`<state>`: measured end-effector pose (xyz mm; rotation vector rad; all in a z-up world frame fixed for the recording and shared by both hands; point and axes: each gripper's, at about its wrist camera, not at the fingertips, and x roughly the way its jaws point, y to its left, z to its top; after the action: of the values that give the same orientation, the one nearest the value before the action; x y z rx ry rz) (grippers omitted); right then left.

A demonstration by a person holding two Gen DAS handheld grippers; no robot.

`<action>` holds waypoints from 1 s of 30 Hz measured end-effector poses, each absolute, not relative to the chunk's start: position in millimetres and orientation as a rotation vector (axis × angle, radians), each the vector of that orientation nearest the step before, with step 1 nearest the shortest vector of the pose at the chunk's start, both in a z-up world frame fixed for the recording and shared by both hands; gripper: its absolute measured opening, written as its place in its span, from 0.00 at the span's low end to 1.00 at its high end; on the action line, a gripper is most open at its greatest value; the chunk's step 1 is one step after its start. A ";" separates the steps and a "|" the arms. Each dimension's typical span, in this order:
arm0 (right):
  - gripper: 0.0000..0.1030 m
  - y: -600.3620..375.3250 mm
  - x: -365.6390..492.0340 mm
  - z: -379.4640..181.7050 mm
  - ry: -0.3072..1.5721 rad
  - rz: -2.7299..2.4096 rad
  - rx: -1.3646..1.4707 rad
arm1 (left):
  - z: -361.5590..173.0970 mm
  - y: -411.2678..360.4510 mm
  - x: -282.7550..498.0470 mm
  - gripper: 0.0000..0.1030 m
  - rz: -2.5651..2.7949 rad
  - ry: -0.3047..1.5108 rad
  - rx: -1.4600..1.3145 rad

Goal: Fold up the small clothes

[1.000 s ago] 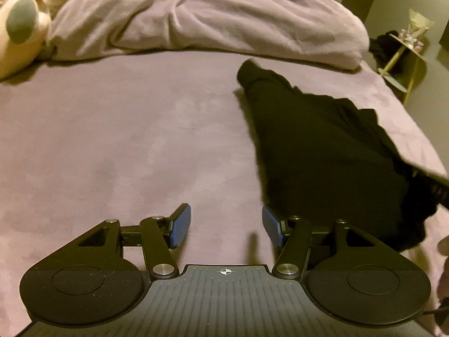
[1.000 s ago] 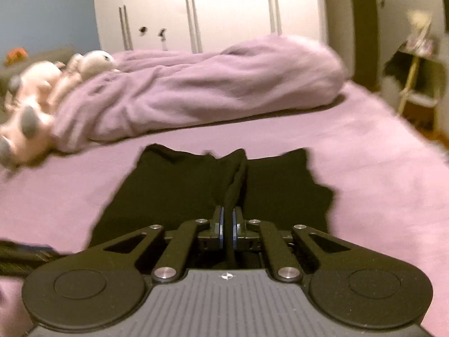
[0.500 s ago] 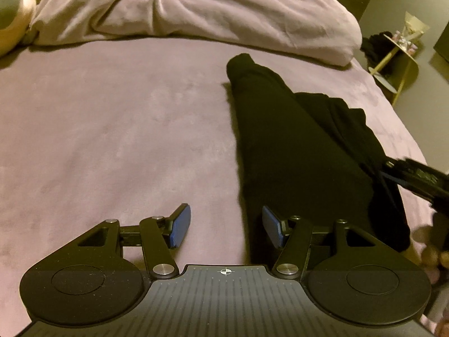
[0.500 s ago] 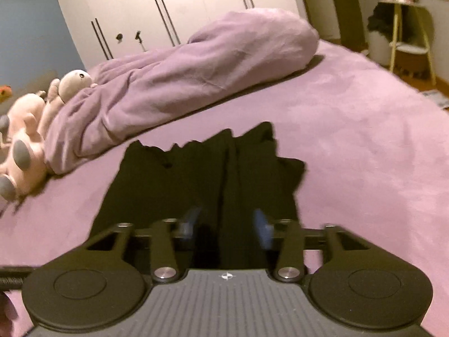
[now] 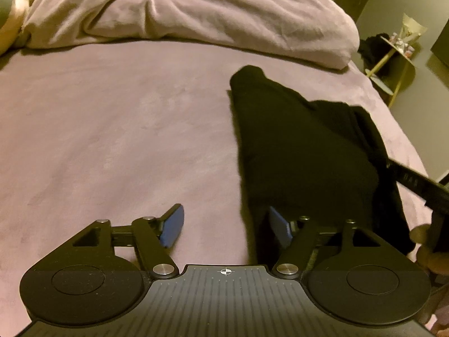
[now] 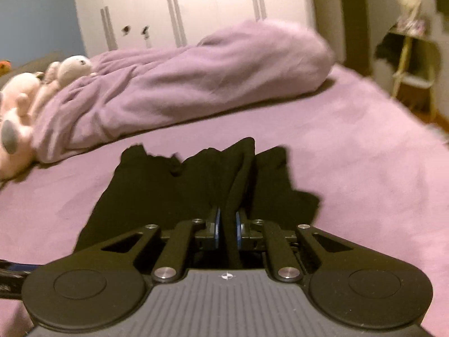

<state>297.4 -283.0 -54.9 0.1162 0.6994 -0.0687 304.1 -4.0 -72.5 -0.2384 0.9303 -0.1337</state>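
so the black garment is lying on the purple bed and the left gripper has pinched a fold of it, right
Not the left. The right gripper has the fold of the black garment between its closing fingers, as the right wrist view shows. The garment does lie on the purple bed.

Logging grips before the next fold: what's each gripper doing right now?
Left gripper: opening, nothing between its pads.
Right gripper: closing on a fold of the black garment.

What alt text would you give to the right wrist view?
The right gripper is closing on a fold of the black garment, which lies on a purple bed. Behind it are a rumpled purple duvet and plush toys.
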 end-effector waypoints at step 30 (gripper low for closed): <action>0.11 -337.9 196.4 -70.4 0.778 -0.054 0.399 | -80.2 -14.2 318.8 0.71 -0.234 0.976 -0.380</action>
<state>196.4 -337.9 -70.4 0.3985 0.7785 -0.0540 318.8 -14.2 -80.2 -0.3801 0.9757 -0.2339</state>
